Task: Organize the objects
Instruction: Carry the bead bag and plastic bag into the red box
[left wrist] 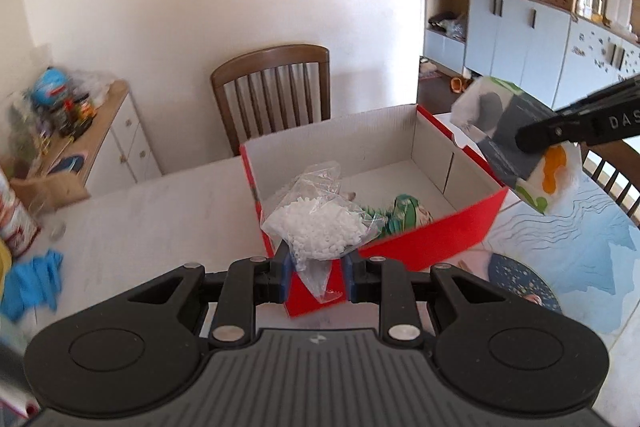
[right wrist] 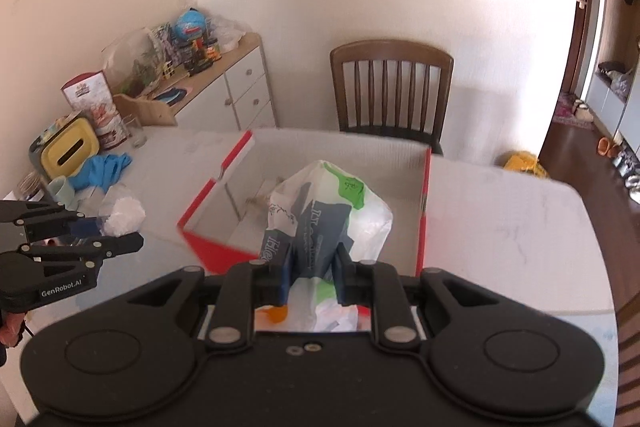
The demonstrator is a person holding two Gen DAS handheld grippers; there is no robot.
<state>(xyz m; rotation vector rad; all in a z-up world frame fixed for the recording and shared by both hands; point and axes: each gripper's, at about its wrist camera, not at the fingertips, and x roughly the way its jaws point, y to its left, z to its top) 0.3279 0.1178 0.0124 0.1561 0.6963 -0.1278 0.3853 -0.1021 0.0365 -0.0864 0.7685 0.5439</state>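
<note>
My left gripper (left wrist: 316,277) is shut on a clear plastic bag of small white beads (left wrist: 316,227), held above the near left corner of the red cardboard box (left wrist: 440,233). The box is open with a white inside; a green and white item (left wrist: 406,213) lies on its floor. My right gripper (right wrist: 314,281) is shut on a white, green and dark blue plastic packet (right wrist: 324,211), lifted over the box's (right wrist: 423,223) near side. In the left wrist view that packet (left wrist: 508,139) hangs at the right of the box. The left gripper (right wrist: 100,239) with the bead bag (right wrist: 122,217) shows at the left of the right wrist view.
A brown wooden chair (right wrist: 392,89) stands behind the white table (left wrist: 152,223). Blue gloves (right wrist: 100,167), a yellow holder (right wrist: 70,153) and jars crowd the table's left end. A cluttered white sideboard (right wrist: 236,87) lines the left wall. A blue patterned mat (left wrist: 560,259) lies right of the box.
</note>
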